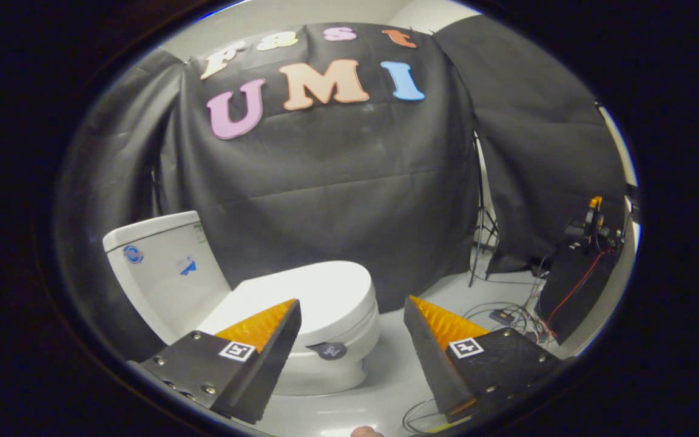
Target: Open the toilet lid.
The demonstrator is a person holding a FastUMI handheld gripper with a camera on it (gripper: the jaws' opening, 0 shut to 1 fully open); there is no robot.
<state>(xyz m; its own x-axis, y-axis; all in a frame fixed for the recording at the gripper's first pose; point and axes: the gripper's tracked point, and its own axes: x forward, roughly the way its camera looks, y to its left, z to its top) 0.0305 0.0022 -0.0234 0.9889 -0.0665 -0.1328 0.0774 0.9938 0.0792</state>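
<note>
We look forward along a hand-held gripper (352,312) whose two fingers (264,340) stand wide apart with nothing between them but air. They touch nothing.

Beyond the fingers and a little to the left stands a white toilet (319,358) on a pale grey floor (398,376). Its lid (307,294) is down, lying flat on the seat, smooth and rounded at the front end. The left finger's tip overlaps the near side of the lid in our view, but it sits clearly nearer to us and does not press on it. The right finger points past the front of the bowl toward bare floor.

Behind the lid, farther left, rises the upright white tank (164,273), with small blue stickers on its side. A small dark round tag (329,350) sits on the front of the bowl just below the seat.

Black cloth (337,182) hangs as a wall behind the toilet and folds round to the right. At the gap between two cloth panels we see the thin legs of a stand (482,243). Farther right, near the floor, a dark box-like shape carries a small orange and black device (595,221), with red wires running down it. Loose cables (510,315) lie on the floor just beyond the right finger.

A fingertip of the person (366,431) holding the gripper shows below the fingers.
</note>
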